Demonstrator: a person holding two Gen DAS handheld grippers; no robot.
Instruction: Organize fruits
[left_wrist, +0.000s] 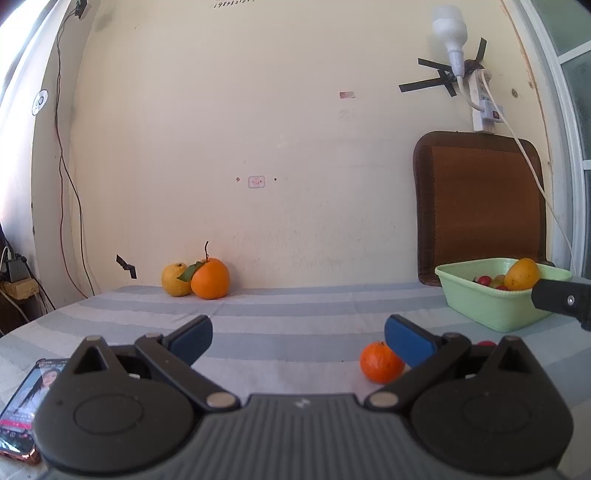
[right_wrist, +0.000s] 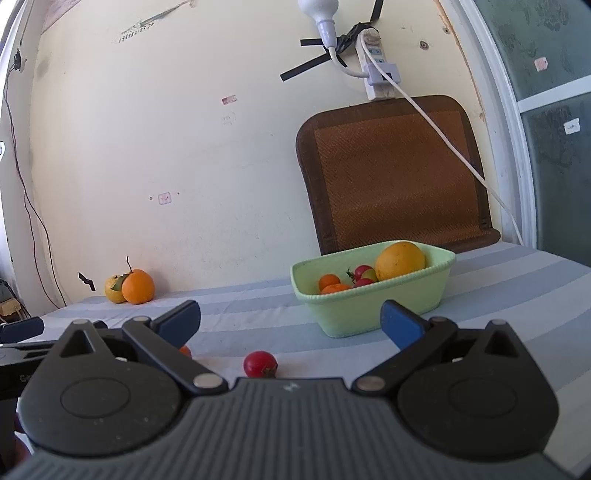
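My left claw (left_wrist: 298, 339) gapes wide, holding nothing; a small mandarin (left_wrist: 381, 362) sits on the striped cloth (left_wrist: 295, 314) just beside its right finger. My right claw (right_wrist: 291, 323) is equally spread and empty, a red tomato (right_wrist: 259, 364) lying between its fingers, the green basin (right_wrist: 369, 314) of fruit beyond.

A home — striped tablecloth (left_wrist: 295, 306), taped power strip (right_wrist: 376, 66) (bare wall)
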